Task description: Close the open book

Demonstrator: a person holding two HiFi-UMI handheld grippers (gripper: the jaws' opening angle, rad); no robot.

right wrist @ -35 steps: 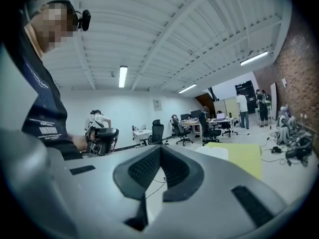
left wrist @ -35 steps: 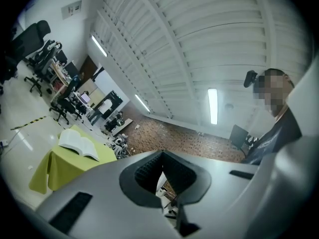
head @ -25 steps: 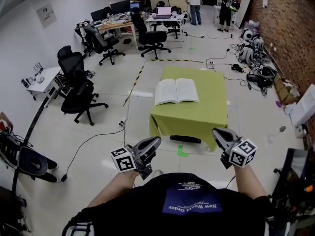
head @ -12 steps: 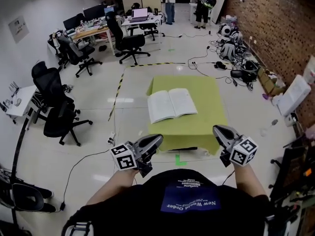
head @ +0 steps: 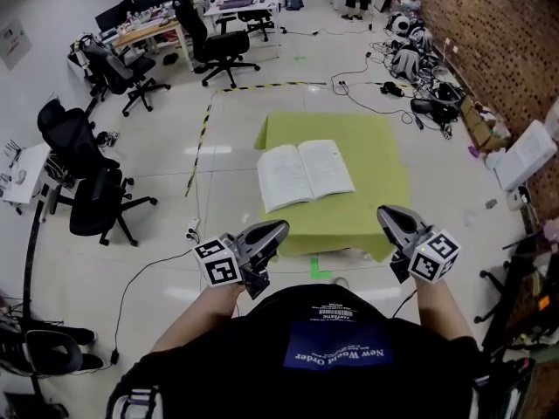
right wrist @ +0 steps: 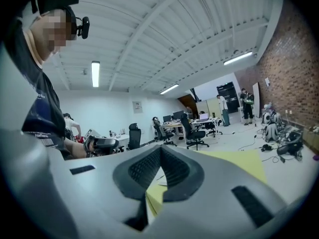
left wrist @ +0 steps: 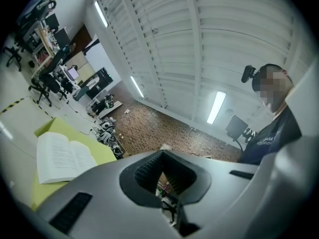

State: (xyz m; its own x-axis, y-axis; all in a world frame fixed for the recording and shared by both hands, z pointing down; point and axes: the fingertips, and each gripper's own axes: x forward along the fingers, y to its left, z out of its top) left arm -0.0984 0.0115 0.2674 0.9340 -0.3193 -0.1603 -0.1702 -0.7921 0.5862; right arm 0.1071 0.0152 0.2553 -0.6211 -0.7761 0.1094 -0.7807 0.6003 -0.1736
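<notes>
Bench (head: pixel 376 147), green-covered: carries the book.
Book (head: pixel 304 174): lies open, pages up, near mid-bench. Closing not begun; the whole task remains.
Left gripper (head: pixel 278 228), right gripper (head: pixel 384 212): short of the bench's near edge, well apart from the book. Both pairs of jaws closed on nothing.

A pale, glossy floor (head: pixel 262 260) fills the room. Yellow-black tape (head: pixel 199 147) runs past the far left corner of the green tabletop (head: pixel 384 155). Black office chairs (head: pixel 92 203) stand at the left, with desks (head: pixel 153 31) farther back. A brick wall (head: pixel 515 24) closes the right side, with what are probably bags (head: pixel 406 59) at its foot. Tube lamps (left wrist: pixel 217 107) glow on the white ribbed ceiling (left wrist: pixel 224 29).
</notes>
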